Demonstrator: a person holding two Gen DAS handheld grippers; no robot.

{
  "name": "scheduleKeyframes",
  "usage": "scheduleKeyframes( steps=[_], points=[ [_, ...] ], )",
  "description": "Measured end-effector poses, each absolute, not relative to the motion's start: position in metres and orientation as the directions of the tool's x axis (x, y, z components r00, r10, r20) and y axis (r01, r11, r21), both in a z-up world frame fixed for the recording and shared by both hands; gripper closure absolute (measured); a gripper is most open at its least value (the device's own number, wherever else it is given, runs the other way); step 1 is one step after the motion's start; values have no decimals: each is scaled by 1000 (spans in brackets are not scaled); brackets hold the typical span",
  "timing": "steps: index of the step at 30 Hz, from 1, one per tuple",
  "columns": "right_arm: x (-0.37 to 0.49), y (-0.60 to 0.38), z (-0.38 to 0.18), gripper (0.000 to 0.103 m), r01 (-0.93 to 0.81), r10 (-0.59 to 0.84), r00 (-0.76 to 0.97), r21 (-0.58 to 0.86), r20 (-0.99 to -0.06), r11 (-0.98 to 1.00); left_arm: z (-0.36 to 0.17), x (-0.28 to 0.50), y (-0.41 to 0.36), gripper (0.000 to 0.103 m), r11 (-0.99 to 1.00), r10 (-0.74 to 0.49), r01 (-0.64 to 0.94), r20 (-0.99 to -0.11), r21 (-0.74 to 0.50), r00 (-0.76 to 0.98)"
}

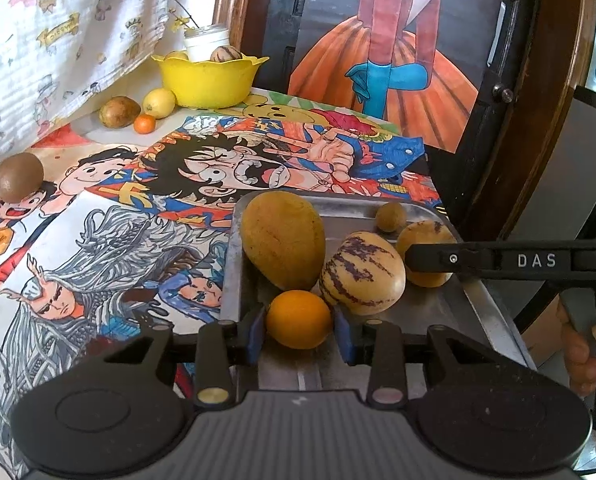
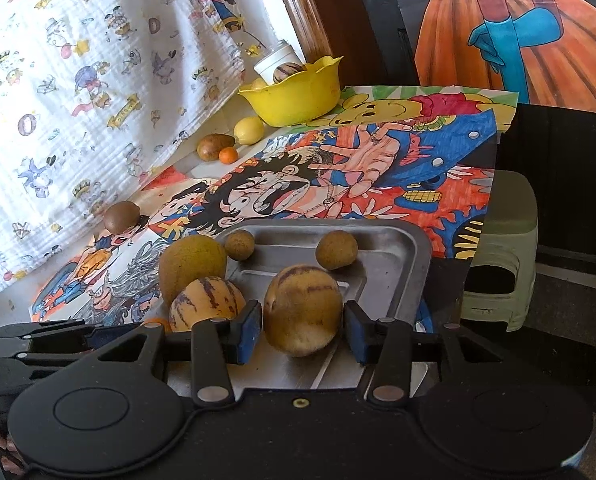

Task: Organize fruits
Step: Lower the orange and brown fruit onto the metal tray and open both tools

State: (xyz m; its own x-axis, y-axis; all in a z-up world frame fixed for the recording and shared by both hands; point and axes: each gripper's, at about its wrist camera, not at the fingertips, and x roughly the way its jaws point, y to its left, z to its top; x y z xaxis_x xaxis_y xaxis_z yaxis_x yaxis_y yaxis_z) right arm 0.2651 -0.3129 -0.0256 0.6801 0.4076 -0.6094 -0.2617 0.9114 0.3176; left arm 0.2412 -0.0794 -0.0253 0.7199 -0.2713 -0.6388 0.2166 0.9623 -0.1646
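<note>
the left gripper (image 1: 300, 330) has its jaws slightly apart around an orange (image 1: 299, 319) at the tray's (image 1: 430, 306) near edge, pads just clear of it. the right gripper (image 2: 303, 330) stands a little wider around a striped melon (image 2: 303, 310), a gap at 3 o'clock. at 11 o'clock sit a mango (image 1: 283, 239), then a kiwi (image 1: 18, 177), a lemon (image 1: 159, 103) and a yellow bowl (image 1: 212, 80).

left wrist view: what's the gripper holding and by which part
Nothing, it seems: the orange sits between the pads of the left gripper, slim gaps at both sides.
</note>
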Motion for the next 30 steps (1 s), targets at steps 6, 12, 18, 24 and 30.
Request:
scheduleKeyframes(
  steps=[6,12,18,24,30],
  points=[
    [251,-315,-17,47,-261,405,691,316,-599,912,-15,229,-73,52,960,-279,211,-616,-183,736],
    [226,-317,-7,37,-263,399,705,306,-587,915,-2,208,-58,39,958,-275,166,-576,-236,770],
    [195,-315,6,24,-272,384,724,275,-573,922,10,186,-45,19,960,-248,129,-546,-248,800],
    [161,-308,17,7,-294,388,732,254,-560,921,20,159,-38,1,963,-226,111,-513,-246,828],
    [127,-295,26,1,-312,395,738,242,-547,919,24,134,-26,0,960,-214,88,-500,-265,839]
  ],
)
